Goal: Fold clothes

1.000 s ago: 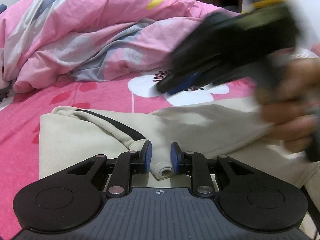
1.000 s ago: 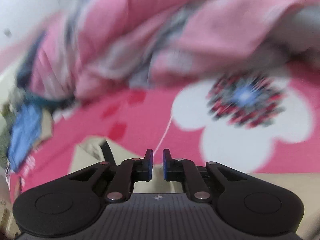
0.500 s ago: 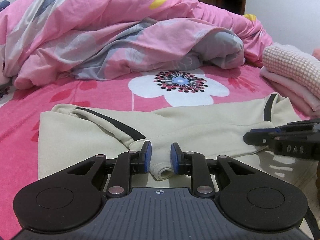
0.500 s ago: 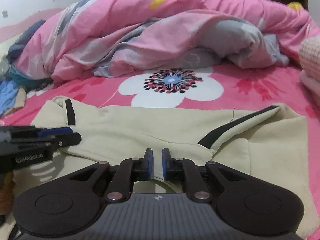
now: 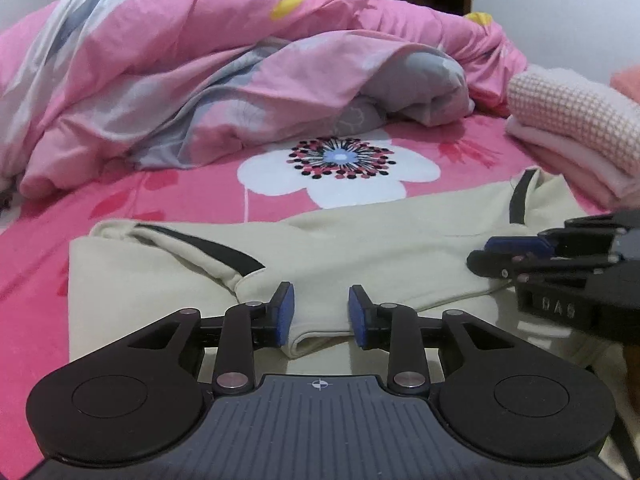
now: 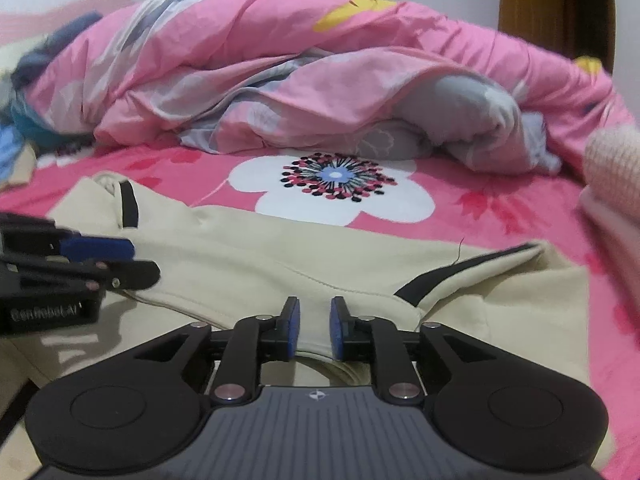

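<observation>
Two views share a cream garment (image 5: 360, 248) lying flat on the pink bed (image 5: 160, 200). Left hand-held gripper (image 5: 321, 312) and right hand-held gripper (image 6: 314, 330) are each opening, pads off the cuff between them. Only the right view shows blue clothes (image 6: 12, 148); only the left shows the folded pink stack (image 5: 572, 136) fully.

Pink flowered bed (image 5: 192, 200), cream garment (image 5: 360, 248) spread flat, rumpled duvet (image 5: 200, 80) behind, folded pink clothes (image 5: 572, 128) beside

Cream black-striped garment (image 5: 360, 248), partly folded, flat on pink bedsheet (image 5: 180, 196)
</observation>
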`<action>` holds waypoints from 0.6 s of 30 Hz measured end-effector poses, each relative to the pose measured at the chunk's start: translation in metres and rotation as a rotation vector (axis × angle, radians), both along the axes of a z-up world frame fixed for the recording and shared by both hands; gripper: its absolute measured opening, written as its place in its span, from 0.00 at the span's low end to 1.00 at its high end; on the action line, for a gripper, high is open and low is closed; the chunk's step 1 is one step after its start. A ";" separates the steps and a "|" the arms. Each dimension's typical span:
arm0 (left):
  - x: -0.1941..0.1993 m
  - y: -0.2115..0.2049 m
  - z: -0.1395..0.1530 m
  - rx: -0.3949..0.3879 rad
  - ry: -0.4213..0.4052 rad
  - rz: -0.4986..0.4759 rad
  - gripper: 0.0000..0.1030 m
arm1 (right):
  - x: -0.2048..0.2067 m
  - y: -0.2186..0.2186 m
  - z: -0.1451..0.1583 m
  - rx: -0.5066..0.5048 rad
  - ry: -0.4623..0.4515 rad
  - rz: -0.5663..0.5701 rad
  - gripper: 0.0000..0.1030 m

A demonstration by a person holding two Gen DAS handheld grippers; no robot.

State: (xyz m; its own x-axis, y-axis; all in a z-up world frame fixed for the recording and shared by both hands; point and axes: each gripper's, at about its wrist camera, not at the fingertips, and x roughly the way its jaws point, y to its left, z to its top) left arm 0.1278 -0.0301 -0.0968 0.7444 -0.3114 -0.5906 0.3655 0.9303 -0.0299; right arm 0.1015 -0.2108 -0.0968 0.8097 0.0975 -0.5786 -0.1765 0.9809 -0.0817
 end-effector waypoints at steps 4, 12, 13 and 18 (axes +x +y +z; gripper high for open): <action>0.004 0.007 0.001 -0.042 0.030 0.007 0.30 | -0.003 0.000 0.017 0.010 0.002 -0.037 0.22; 0.004 0.005 0.002 -0.041 0.039 0.010 0.30 | 0.008 -0.009 0.010 0.014 0.066 -0.077 0.32; 0.005 0.005 0.002 -0.041 0.040 0.010 0.30 | 0.008 -0.009 0.005 0.010 0.073 -0.076 0.32; 0.005 0.006 0.003 -0.044 0.044 0.011 0.30 | 0.004 -0.003 0.021 -0.001 0.014 -0.086 0.32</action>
